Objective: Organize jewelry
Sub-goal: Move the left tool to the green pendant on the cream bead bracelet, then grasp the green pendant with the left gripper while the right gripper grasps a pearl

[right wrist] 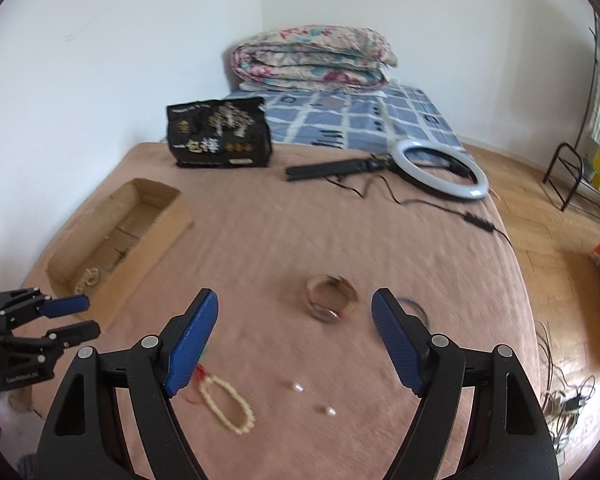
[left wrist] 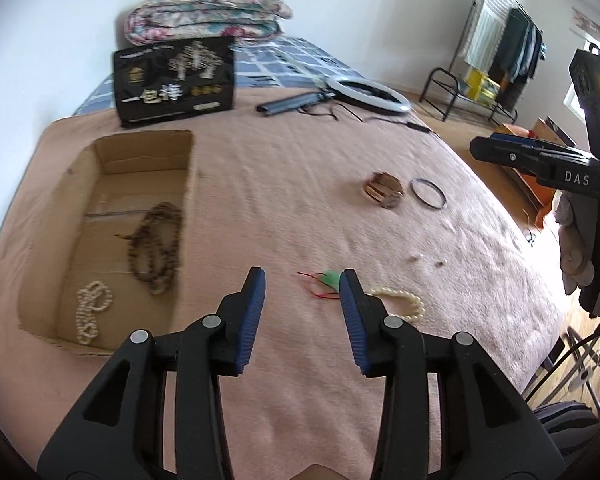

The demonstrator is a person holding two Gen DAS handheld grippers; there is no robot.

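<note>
On the pink blanket, my left gripper (left wrist: pixel 301 280) stands open just short of a green pendant on red thread (left wrist: pixel 327 280); a cream bead bracelet (left wrist: pixel 403 300) lies by its right finger. A cardboard box (left wrist: pixel 100 160) at the left holds a brown bead necklace (left wrist: pixel 156 244) and a white pearl necklace (left wrist: pixel 90 312). My right gripper (right wrist: pixel 295 298) is open and empty, with a brown bracelet stack (right wrist: pixel 331 298) lying beyond its tips. A thin dark bangle (right wrist: pixel 415 308) shows behind its right finger. Two small pearl pieces (right wrist: pixel 298 387) and the cream bracelet (right wrist: pixel 228 404) lie below it.
A black printed bag (left wrist: pixel 176 80) stands behind the box. A ring light (right wrist: pixel 439 168) with its stand and cable lies at the far right of the bed. A folded floral quilt (right wrist: pixel 311 56) sits by the wall. The bed edge drops to wooden floor on the right.
</note>
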